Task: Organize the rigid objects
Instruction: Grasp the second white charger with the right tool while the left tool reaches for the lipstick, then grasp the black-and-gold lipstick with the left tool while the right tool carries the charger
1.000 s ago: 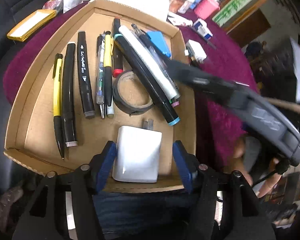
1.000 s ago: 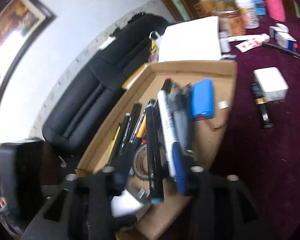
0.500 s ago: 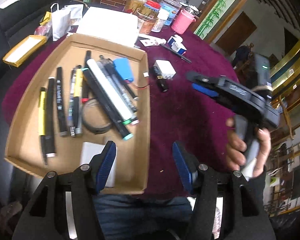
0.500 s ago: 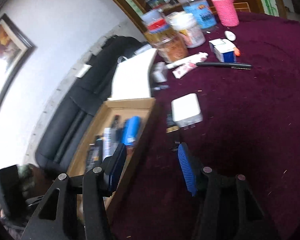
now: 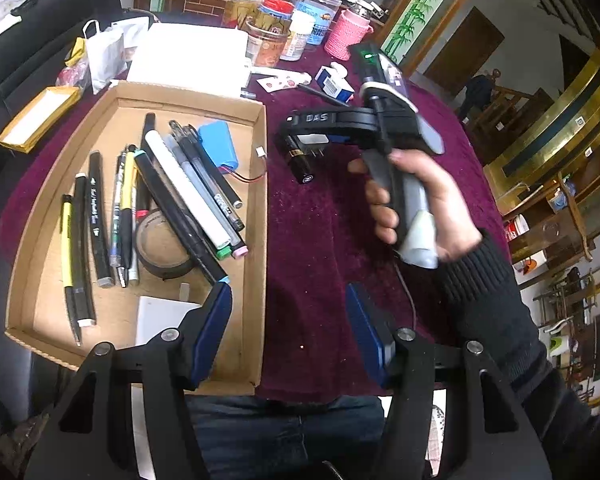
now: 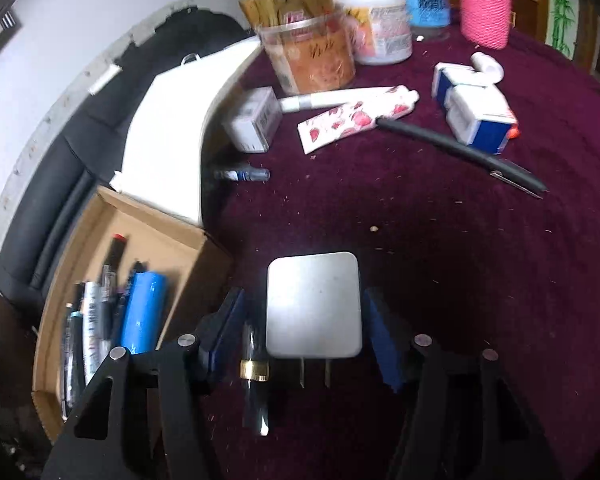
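Right tool [image 6: 302, 332] now straddles, seemingly untouched, the white charger [image 6: 313, 304]

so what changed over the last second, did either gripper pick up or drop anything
The left gripper let go of the white charger inside the cardboard tray and pulled back, open and empty. The right gripper left the markers in the tray and moved out over the purple cloth; it now straddles a second white charger, open, not yet gripping. The pens and tape roll stayed put.

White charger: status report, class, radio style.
Both grippers open. Right gripper straddles white charger, not clamped. Black tube lies alongside, inside the jaws.
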Demonstrator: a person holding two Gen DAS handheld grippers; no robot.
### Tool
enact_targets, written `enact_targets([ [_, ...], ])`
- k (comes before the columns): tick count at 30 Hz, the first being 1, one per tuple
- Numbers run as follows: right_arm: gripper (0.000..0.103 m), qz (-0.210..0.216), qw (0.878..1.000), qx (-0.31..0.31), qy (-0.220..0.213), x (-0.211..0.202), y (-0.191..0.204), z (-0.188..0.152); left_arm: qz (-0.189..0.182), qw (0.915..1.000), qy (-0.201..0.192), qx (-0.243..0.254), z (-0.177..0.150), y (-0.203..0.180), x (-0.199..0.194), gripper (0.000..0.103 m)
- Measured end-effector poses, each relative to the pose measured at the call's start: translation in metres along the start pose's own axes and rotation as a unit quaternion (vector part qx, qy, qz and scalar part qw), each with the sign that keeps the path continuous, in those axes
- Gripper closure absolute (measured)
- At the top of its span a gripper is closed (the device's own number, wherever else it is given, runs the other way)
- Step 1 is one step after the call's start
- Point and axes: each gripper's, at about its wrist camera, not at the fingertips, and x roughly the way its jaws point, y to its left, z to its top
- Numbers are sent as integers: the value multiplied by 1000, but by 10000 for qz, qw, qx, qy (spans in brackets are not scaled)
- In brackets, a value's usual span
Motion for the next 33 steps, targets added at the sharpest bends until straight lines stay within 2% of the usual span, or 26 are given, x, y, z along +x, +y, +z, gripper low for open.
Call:
enact_targets([
  [3,53,-31,9999,60,-129,-1,-2,-1,3,9999,22,-129,-1,4,4,45],
  [4,59,19,9997,140,-176,-4,-7,-3,-41,9998,76,-170,-1,4,6,45],
  [5,59,80,9996,223,-172,-7,-13,-5,-174,9996,146,-192,0,3,9,45],
  [7,59,510,9978,407,-142,-13,-27,-10,-290,9992,215,-161,1,-1,13,45],
  [10,61,837,9947,554,-237,-32,-38,-19,-359,9991,205,-44,3,-13,15,45],
  [15,62,461,9959,325,-705,-83,-36,-35,-361,9989,301,-71,18,-26,30,45],
  [17,62,609,9937,325,-880,-96,-38,-37,-310,9990,313,3,27,-33,36,45],
  [21,62,798,9887,548,-1147,-107,-64,-48,49,9992,281,292,52,-49,57,45],
  [25,62,865,9860,1117,-885,-87,-88,-50,211,9975,492,460,81,-61,90,46],
  [26,62,823,9865,1100,-896,-87,-88,-51,250,9967,548,549,88,-65,99,47],
  [30,62,635,9863,1111,-1040,-92,-92,-53,477,9956,772,240,117,-61,138,57],
  [33,62,690,9856,1150,-1031,-92,-94,-54,999,9914,835,122,129,-61,158,59],
])
